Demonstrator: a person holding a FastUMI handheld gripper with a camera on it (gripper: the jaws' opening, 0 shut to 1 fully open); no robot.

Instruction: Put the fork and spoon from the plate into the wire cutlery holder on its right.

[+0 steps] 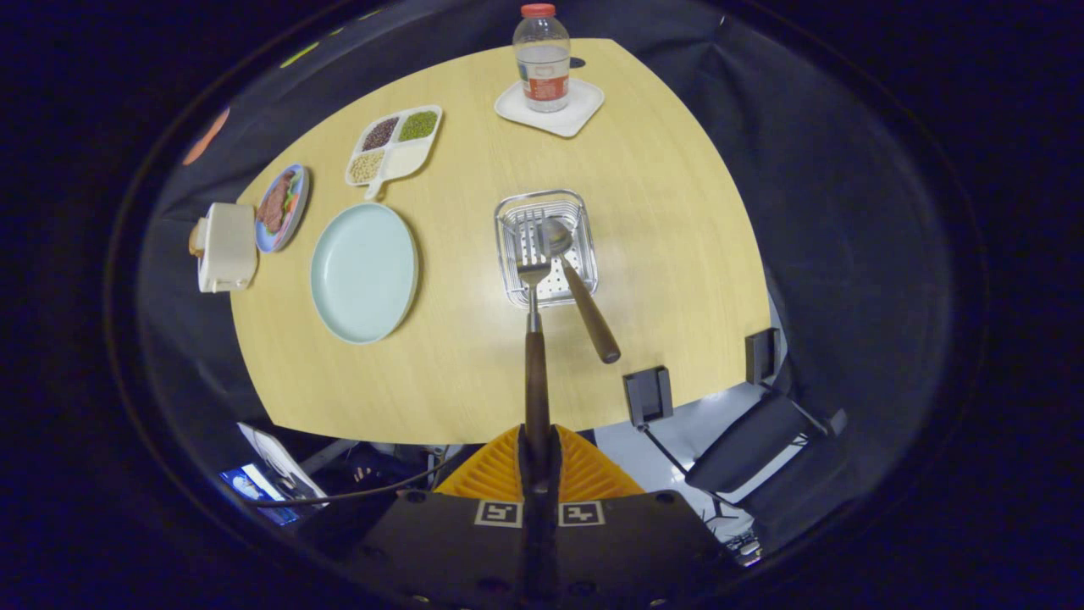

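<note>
- The gripper (537, 462) holds the fork (534, 339) by its dark handle, both fingers pressed against it.
- The fork's tines hang over the holder (546, 246), which sits near the middle of the table (677, 254).
- The spoon (576, 288) stands in the holder, bowl down, its handle leaning out toward the table's near edge.
- The plate (364, 273) lies bare to the holder's left, well apart from it.
- A bottle (542, 58) stands on a white coaster (550, 107) at the far edge.
- A divided dish (395, 146) of beans sits toward the far left corner.
</note>
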